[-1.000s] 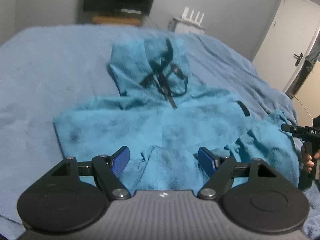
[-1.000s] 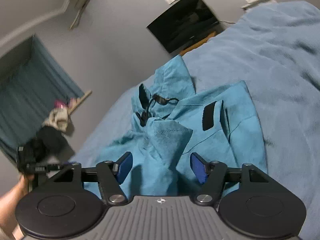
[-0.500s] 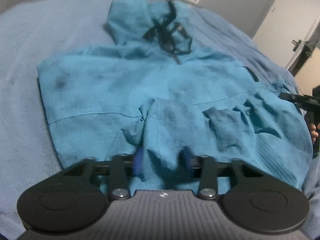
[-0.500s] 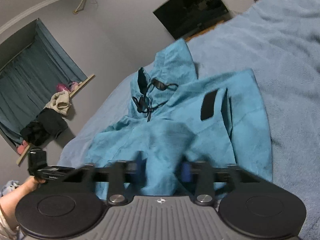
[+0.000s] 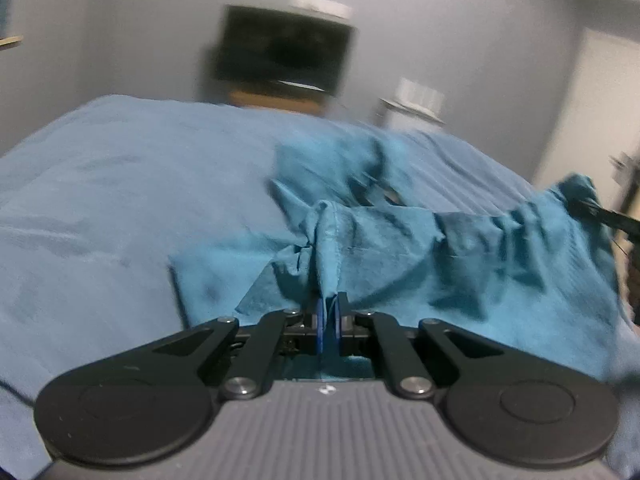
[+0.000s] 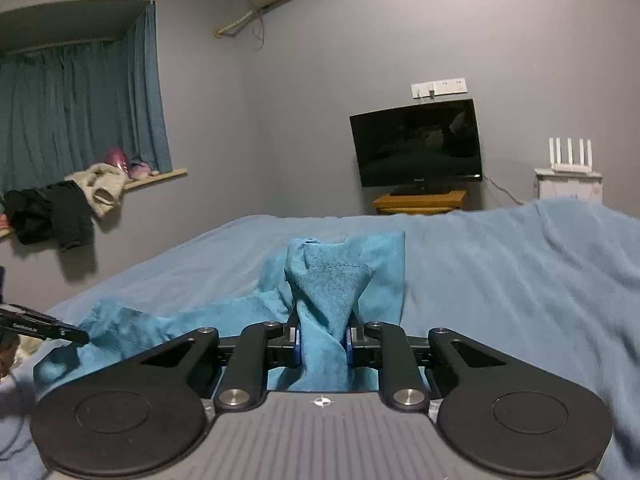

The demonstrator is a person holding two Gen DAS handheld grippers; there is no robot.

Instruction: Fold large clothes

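Observation:
A teal hooded sweatshirt (image 5: 420,264) lies on the light blue bed (image 5: 120,200). My left gripper (image 5: 329,320) is shut on a pinch of its bottom hem and holds that fabric raised. My right gripper (image 6: 322,346) is shut on a thick fold of the same sweatshirt (image 6: 328,292), also lifted off the bed. The hem hangs stretched between the two grippers. The other gripper shows at the right edge of the left wrist view (image 5: 600,216) and at the left edge of the right wrist view (image 6: 44,326). The hood and its dark drawstrings (image 5: 372,184) are blurred.
A dark TV (image 6: 416,144) on a wooden stand (image 6: 420,202) is against the far wall, with a white router (image 6: 568,156) to its right. A window ledge with piled clothes (image 6: 68,204) and teal curtains (image 6: 80,108) is at the left.
Both grippers went from open to shut on the sweatshirt's bottom edge and lifted it. The views tilted up from the flat garment toward the far wall.

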